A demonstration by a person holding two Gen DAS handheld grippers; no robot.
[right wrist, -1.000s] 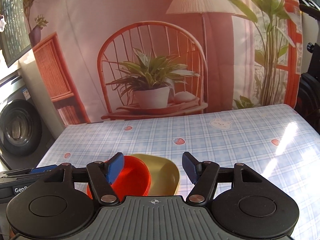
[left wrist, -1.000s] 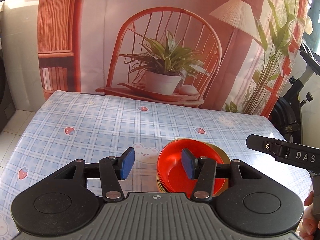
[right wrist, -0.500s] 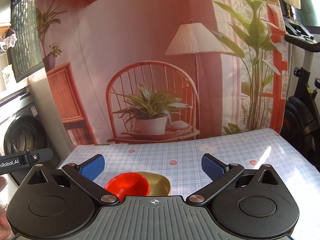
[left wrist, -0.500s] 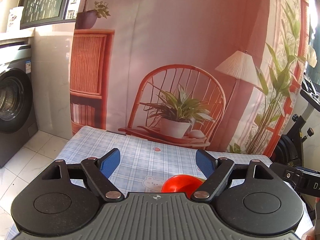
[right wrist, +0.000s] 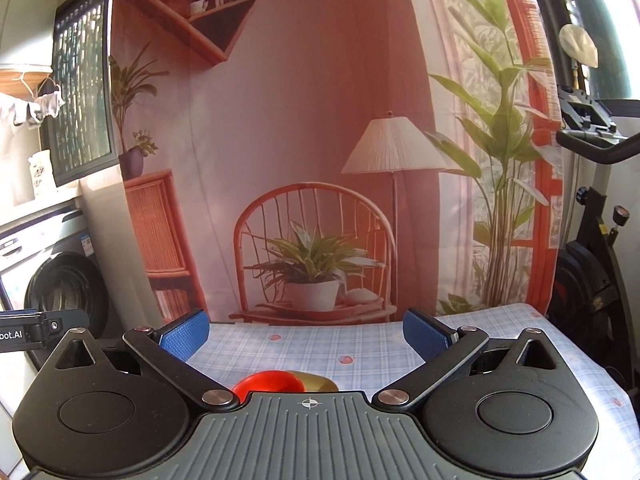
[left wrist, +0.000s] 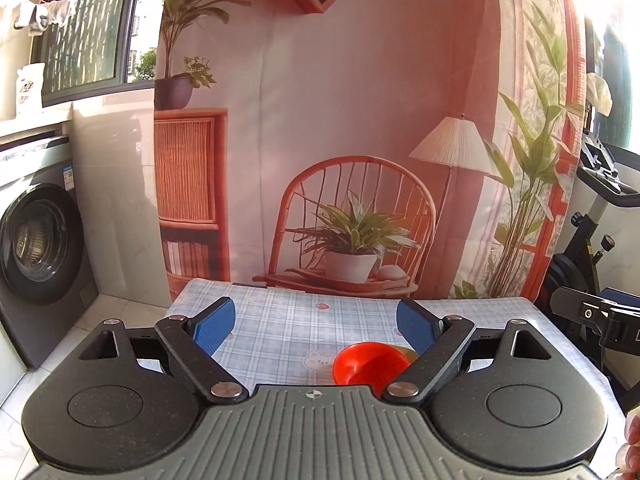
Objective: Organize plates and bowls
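Observation:
A red bowl (left wrist: 366, 366) sits on a blue checked tablecloth (left wrist: 288, 332), stacked on a yellow dish whose rim (left wrist: 406, 352) peeks out behind it. In the right wrist view the red bowl (right wrist: 268, 382) and the yellow dish (right wrist: 316, 382) show low, partly hidden by the gripper body. My left gripper (left wrist: 314, 326) is wide open and empty, raised above and behind the stack. My right gripper (right wrist: 306, 334) is wide open and empty, also raised well back from the stack.
A printed backdrop (left wrist: 360, 160) hangs behind the table's far edge. A washing machine (left wrist: 36, 264) stands at the left and an exercise bike (right wrist: 596, 264) at the right. The other gripper shows at the right edge (left wrist: 592, 314) of the left wrist view.
Both grippers opened wide and pulled up and back from the stacked bowls. The stack stays on the table and looks smaller and lower in both views.

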